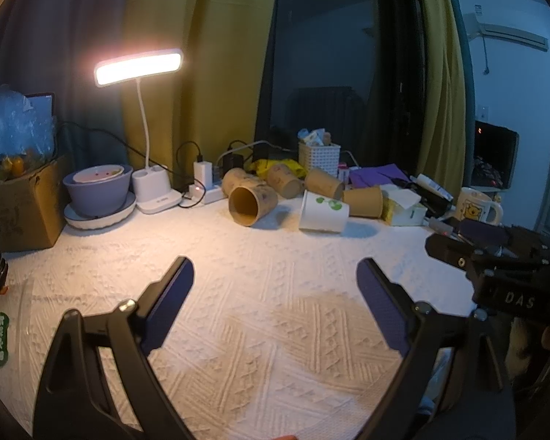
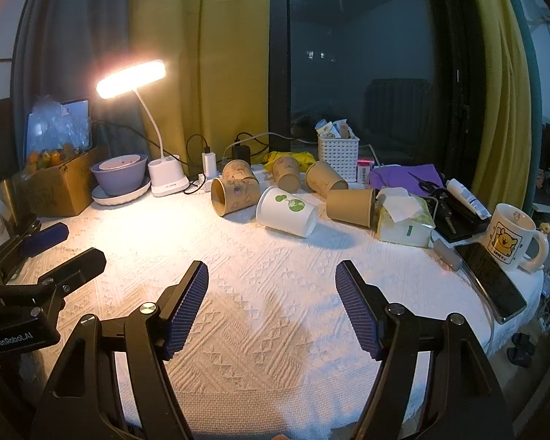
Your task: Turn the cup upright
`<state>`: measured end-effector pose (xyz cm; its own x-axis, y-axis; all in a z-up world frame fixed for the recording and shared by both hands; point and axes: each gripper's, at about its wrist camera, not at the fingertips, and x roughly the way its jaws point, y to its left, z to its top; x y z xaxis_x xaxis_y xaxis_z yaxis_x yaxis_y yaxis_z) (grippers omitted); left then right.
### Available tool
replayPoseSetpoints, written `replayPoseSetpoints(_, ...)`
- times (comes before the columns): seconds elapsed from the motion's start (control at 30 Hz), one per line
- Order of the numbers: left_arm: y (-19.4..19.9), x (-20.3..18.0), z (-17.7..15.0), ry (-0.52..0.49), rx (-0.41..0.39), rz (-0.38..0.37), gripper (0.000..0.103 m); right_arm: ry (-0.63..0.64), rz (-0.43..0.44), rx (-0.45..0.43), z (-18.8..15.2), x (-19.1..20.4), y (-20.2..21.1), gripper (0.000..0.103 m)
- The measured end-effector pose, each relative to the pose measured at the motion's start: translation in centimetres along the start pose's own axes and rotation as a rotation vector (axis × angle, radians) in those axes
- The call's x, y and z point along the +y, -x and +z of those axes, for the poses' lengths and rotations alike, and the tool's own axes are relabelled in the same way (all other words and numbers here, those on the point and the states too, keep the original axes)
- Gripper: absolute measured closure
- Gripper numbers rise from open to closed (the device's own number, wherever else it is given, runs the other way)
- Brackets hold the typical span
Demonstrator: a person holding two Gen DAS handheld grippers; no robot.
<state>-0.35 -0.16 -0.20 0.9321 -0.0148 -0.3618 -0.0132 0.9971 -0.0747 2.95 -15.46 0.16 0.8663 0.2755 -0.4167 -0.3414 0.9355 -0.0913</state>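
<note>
Both grippers hang released over the white cloth [image 2: 275,256], jaws spread wide and holding nothing: the left gripper [image 1: 275,286] and the right gripper [image 2: 271,293]. The white cup [image 2: 287,211] lies on its side at the far middle of the cloth, among brown cups [image 2: 235,195] also tipped over, well apart from both grippers. Only the right wrist view shows the phone [image 2: 491,280] lying flat beside the mug [image 2: 509,237]; the left wrist view catches the mug [image 1: 475,205] at its edge.

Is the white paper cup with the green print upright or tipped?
Tipped: the white paper cup with green print lies on its side on the cloth.
</note>
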Motion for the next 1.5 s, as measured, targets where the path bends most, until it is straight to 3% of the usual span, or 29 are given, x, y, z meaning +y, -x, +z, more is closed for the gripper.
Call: replayPoseSetpoints(1.5, -0.11, -0.17, -0.35, -0.003, 0.006, -0.002, 0.012, 0.001, 0.006, 0.013, -0.64, 0.08, -0.26, 0.028)
